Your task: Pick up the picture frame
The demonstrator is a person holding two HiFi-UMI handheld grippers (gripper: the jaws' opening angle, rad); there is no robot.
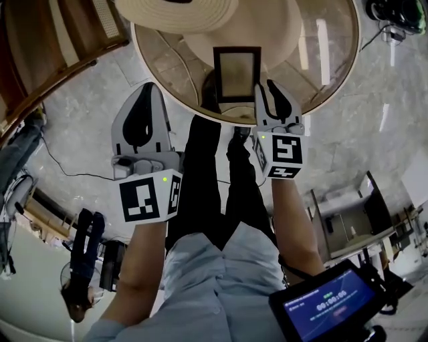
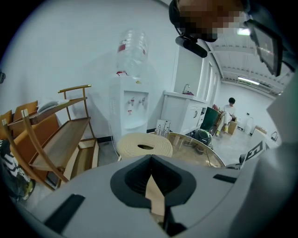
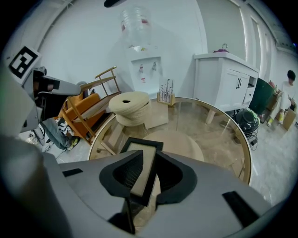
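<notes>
The picture frame [image 1: 237,72] is dark-rimmed with a beige panel. It hangs over the near edge of the round glass table [image 1: 334,80]. My right gripper [image 1: 266,88] is shut on its right side. In the right gripper view the picture frame [image 3: 139,174] stands edgewise between the jaws of the right gripper [image 3: 148,155]. My left gripper [image 1: 148,87] hangs left of the table edge, apart from the frame, shut with nothing in it. In its own view the left gripper [image 2: 150,157] shows its tips meeting.
A straw hat [image 1: 177,10] lies on the table behind the frame, and a wooden rack [image 2: 60,135] stands to the left. A water dispenser [image 2: 132,104] and a white cabinet [image 3: 223,79] line the wall. A person [image 2: 228,111] sits far back.
</notes>
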